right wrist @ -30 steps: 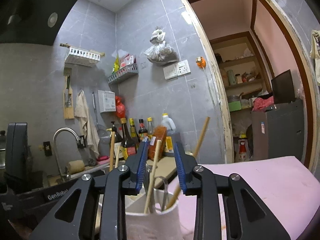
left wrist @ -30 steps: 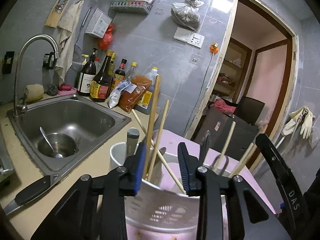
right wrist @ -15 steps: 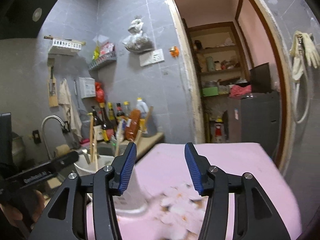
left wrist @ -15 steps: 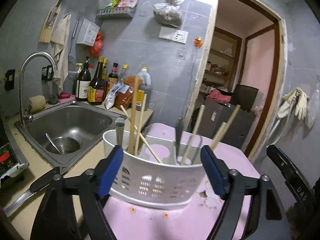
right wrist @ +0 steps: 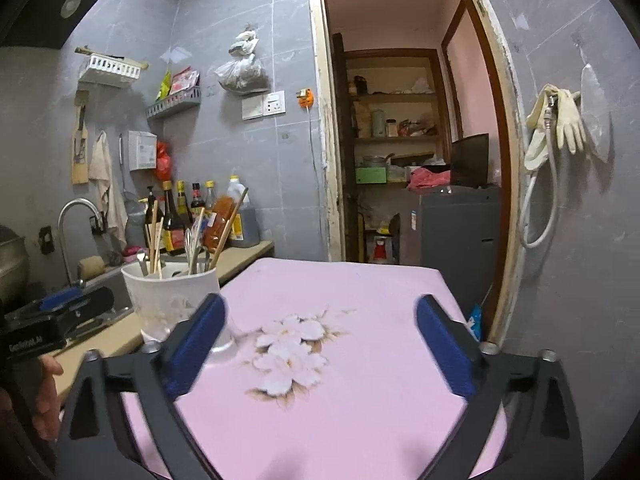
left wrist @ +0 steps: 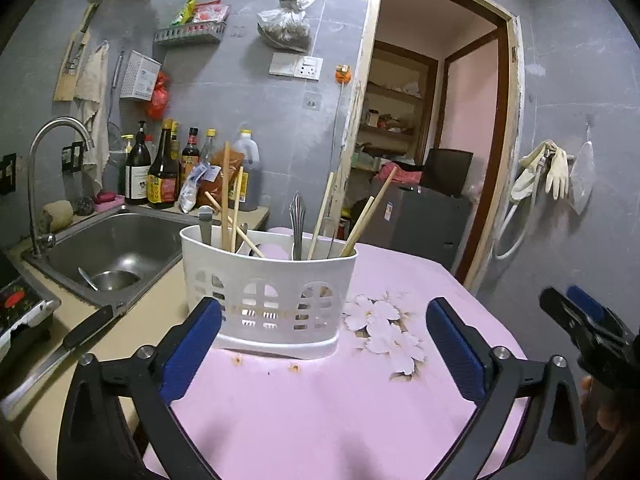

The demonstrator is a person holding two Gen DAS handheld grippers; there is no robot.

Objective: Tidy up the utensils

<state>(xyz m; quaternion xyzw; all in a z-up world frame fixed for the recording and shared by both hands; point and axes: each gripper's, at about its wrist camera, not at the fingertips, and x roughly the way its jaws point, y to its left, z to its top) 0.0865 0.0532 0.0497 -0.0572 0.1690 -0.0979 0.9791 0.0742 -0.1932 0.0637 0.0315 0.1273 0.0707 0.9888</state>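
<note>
The left gripper [left wrist: 324, 344] is seen with its jaws opening, spread wide, and nothing is gripped; the blue pads [left wrist: 192, 344] stand clear of everything. Just ahead of it, slightly toward its left finger, a white utensil caddy [left wrist: 272, 304] is set upright on the pink-covered bench [left wrist: 320, 408], apart from both pads. Wooden chopsticks [left wrist: 226, 196] and a metal utensil handle [left wrist: 297, 224] are held upright or leaning inside the caddy. A printed white flower [left wrist: 384, 328] is seen on the cover between the caddy and the left gripper's right finger. Farther off to the left of that gripper a steel sink [left wrist: 108, 248] with a tap [left wrist: 52, 148] is sunk in the beige counter, and a knife [left wrist: 60, 352] is laid along the counter edge near the left finger. The right gripper [right wrist: 320, 344] is likewise caught with jaws opening and nothing between them; only the flower print is framed ahead of it. From this gripper the caddy [right wrist: 168, 296] is found ahead and to the left, just beyond its left finger, which overlaps the caddy's base in the view; contact cannot be told.
</note>
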